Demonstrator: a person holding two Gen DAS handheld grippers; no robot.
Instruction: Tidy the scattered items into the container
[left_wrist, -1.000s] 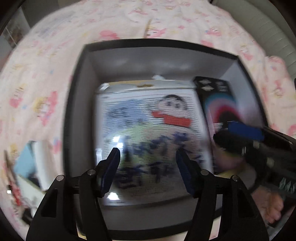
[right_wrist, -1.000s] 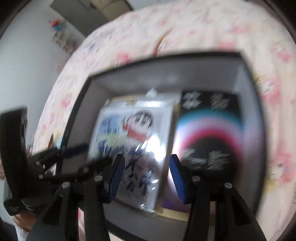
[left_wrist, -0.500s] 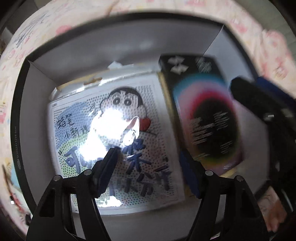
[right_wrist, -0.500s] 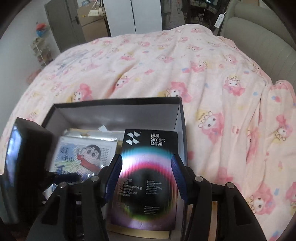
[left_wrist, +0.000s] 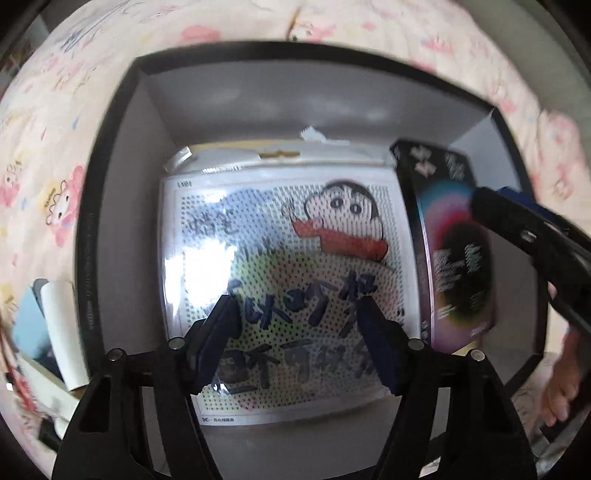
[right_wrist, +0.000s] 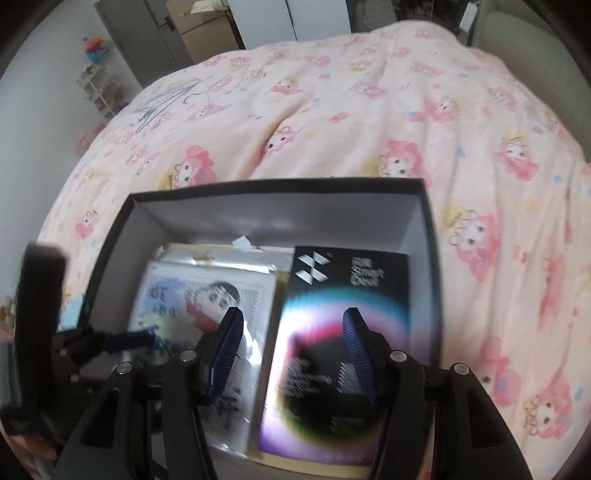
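Note:
A black box (left_wrist: 110, 192) with grey inner walls lies on the bed. Flat in it is a clear-wrapped package with a cartoon boy print (left_wrist: 277, 258). To its right lies a black pack with a rainbow ring (left_wrist: 454, 258). My left gripper (left_wrist: 295, 301) hangs over the cartoon package, jaws apart and closing, with nothing between them. My right gripper (right_wrist: 292, 312) is open above the black pack (right_wrist: 332, 280), empty. The box (right_wrist: 277, 182) and cartoon package (right_wrist: 173, 295) also show there. Each gripper shows in the other's view: right gripper (left_wrist: 495, 197), left gripper (right_wrist: 129, 338).
A pink cartoon-print quilt (right_wrist: 369, 110) covers the bed all around the box. A light blue and white item (left_wrist: 48, 325) lies just outside the box's left wall. A hand (left_wrist: 561, 387) is at the lower right. Cabinets and cardboard boxes (right_wrist: 207, 33) stand beyond the bed.
The right view has drawn back and tilted up, from the box alone to the box plus the bed. The left view swung in close over the packages, then eased back. Both jaws stand slightly wider.

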